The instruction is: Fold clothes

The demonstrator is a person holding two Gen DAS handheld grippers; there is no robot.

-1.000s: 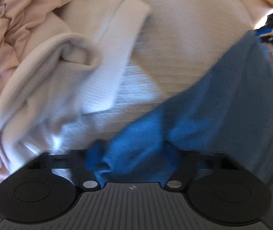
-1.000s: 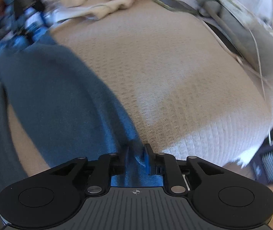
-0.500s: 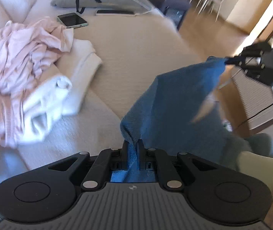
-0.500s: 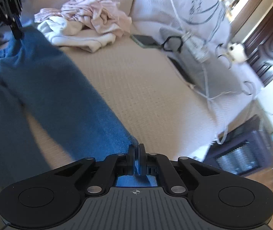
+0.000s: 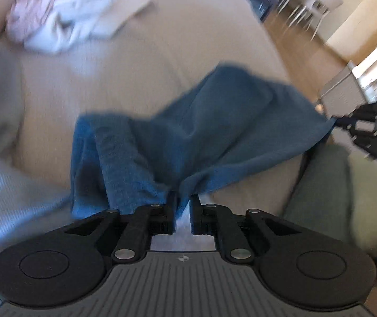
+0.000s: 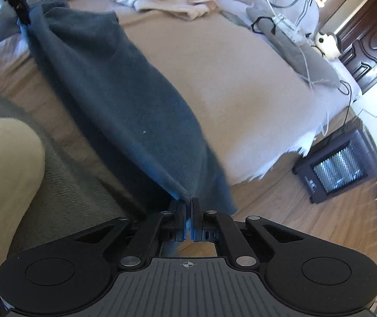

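Left wrist view: the blue cloth [image 5: 215, 121], flat on the bed [image 5: 135, 60] a second ago, now hangs lifted and stretched between both grippers, ready for a fold. It is thick, fuzzy, sagging mid-frame. The left gripper [image 5: 182, 206] has fingers parting slightly, cloth at their tips; the right gripper [image 6: 188, 206] pinches a corner tight.
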